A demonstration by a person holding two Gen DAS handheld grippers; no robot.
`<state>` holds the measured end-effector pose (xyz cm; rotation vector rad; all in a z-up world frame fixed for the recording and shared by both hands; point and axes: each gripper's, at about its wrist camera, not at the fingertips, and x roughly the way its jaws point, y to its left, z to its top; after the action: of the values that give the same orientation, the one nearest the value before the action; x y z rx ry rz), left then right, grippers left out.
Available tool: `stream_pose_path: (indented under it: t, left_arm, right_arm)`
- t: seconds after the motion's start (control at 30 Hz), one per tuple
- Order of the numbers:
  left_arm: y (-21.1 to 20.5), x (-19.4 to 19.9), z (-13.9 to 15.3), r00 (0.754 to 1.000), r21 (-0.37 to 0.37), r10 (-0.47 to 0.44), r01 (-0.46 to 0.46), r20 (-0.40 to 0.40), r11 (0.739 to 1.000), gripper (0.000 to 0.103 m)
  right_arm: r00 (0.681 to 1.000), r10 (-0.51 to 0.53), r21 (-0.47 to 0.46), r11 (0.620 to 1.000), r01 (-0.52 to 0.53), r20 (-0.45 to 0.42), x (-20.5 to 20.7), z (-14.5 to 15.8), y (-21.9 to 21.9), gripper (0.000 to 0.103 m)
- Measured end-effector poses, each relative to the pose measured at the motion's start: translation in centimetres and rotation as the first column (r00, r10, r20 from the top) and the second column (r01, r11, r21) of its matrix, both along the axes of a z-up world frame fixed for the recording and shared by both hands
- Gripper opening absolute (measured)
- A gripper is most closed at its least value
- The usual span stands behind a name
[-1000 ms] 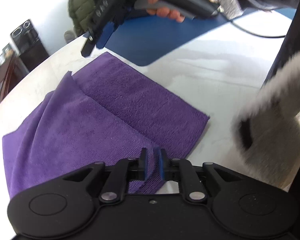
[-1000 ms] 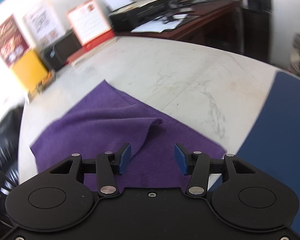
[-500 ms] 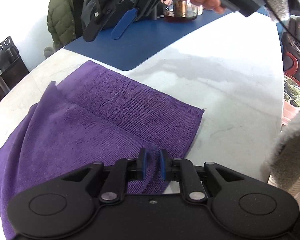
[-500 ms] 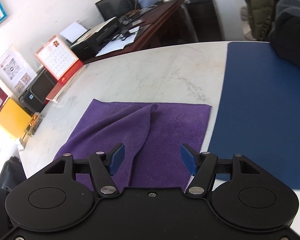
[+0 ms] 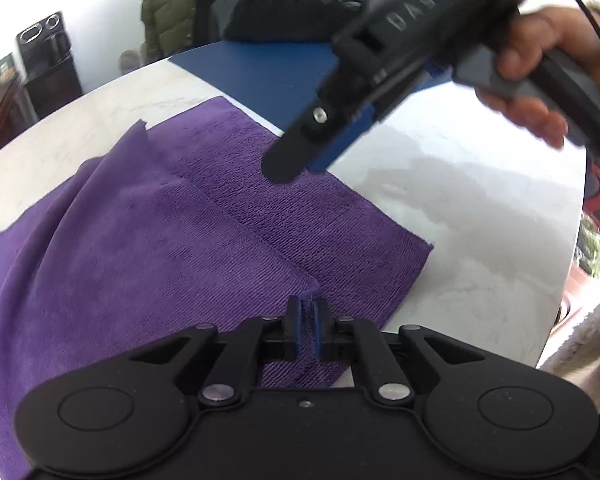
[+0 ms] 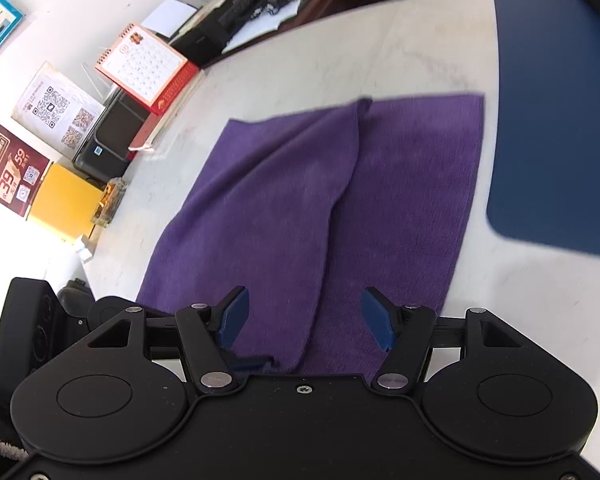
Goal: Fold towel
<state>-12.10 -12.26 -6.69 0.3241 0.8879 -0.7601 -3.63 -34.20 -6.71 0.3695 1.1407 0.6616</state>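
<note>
Purple towel point(image 5: 204, 240) lies on the white marble table point(image 5: 480, 216), partly folded: one flap doubled over the rest, its edge running diagonally across the cloth. Same towel in the right wrist view point(image 6: 340, 200), flap edge running top to bottom near the middle, a loose ridge along it. Blue mat point(image 6: 556, 120) just beside the towel's right edge.

Left gripper point(image 5: 306, 320): jaws have just been closing and now pinch the towel's near corner, cloth bunched between the blue pads.

Right gripper point(image 6: 304, 320): jaws stand apart, nothing between them, pads clear of the cloth, hanging over the towel's near edge. From the left wrist view it point(image 5: 300, 164) sits above the towel's far side, near the mat edge, held by a hand point(image 5: 540, 60).

Desk calendar point(image 6: 144, 68) and a black printer point(image 6: 112, 140) at the far side of the table.
</note>
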Motion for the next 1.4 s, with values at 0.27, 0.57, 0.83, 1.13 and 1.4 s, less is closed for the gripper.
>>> stream_pose_path:
  t: [0.27, 0.57, 0.83, 1.13, 1.4]
  left_arm:
    - [1.1, -0.3, 0.7, 0.998, -0.042, 0.056, -0.057, -0.015, 0.997, 0.003]
    - [2.5, -0.5, 2.2, 0.995, -0.117, 0.093, -0.095, -0.026, 0.989, 0.003]
    - [3.0, -1.0, 3.2, 0.996, -0.153, 0.091, -0.092, -0.016, 0.984, 0.003]
    - [2.3, -1.9, 3.2, 0.998, -0.090, 0.069, -0.069, 0.000, 0.994, 0.004]
    - [2.4, -2.0, 2.8, 0.995, -0.012, 0.086, -0.085, 0.041, 0.996, 0.013]
  right_arm:
    - [0.996, 0.063, 0.036, 0.998, -0.060, -0.069, -0.1, -1.2, 0.6, 0.051]
    - [0.987, 0.083, 0.062, 0.995, -0.076, -0.135, -0.1, -2.3, 1.5, 0.035]
    - [0.977, 0.061, 0.119, 0.992, -0.037, -0.202, 0.4, -3.7, 2.2, 0.035]
    - [0.967, 0.087, 0.192, 0.980, -0.040, -0.241, 0.9, -5.3, 3.7, 0.007]
    - [0.962, 0.083, 0.249, 0.968, -0.016, -0.260, 1.1, -5.7, 3.6, 0.005]
